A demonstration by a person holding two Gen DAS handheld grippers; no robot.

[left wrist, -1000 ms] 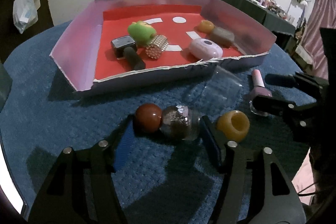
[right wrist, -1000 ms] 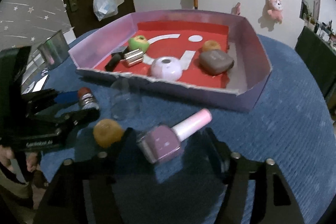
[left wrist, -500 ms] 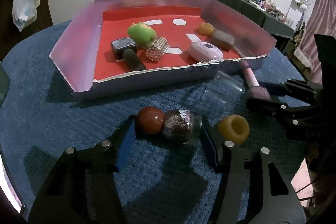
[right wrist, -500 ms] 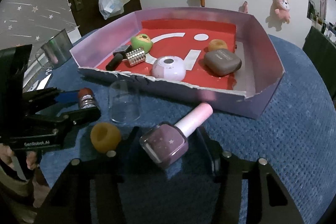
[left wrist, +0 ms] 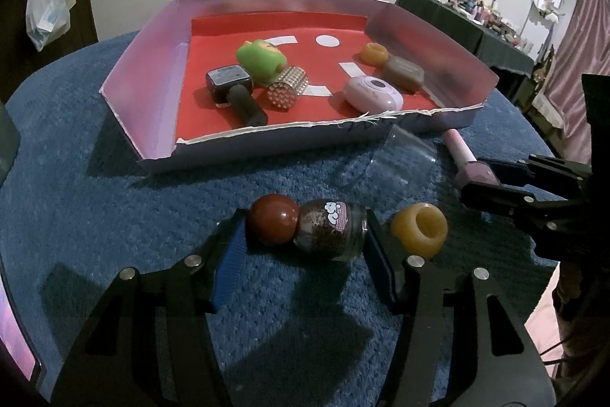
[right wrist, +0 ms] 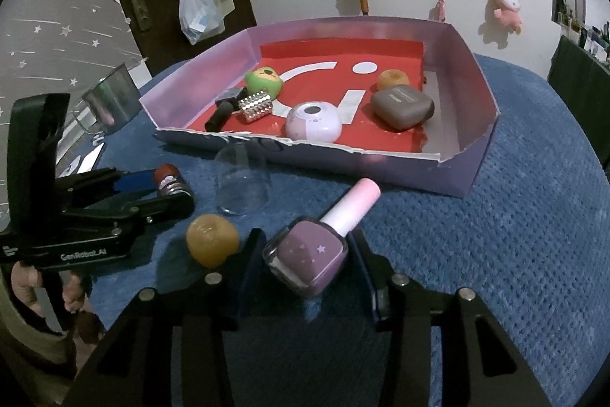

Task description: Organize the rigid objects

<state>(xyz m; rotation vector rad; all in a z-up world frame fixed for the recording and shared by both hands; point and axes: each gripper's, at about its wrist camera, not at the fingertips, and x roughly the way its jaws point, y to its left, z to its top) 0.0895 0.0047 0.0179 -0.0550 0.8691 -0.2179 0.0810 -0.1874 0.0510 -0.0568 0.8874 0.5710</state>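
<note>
The left gripper [left wrist: 303, 241] had just been closing, and its blue pads pressed both ends of a small round bottle [left wrist: 329, 229] with a dark red ball cap, lying on its side on the blue cloth [left wrist: 114, 208]. An amber ring [left wrist: 419, 229] sat just right of it. Beyond lay a clear glass [left wrist: 400, 163] and the red-floored tray [left wrist: 152, 71]. At the right edge the right gripper [left wrist: 484, 180] clasped a purple nail-polish bottle [left wrist: 476, 172].

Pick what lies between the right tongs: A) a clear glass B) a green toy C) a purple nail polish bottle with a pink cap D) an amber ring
C: the purple nail polish bottle lies on the blue cloth between the right tongs.
</note>
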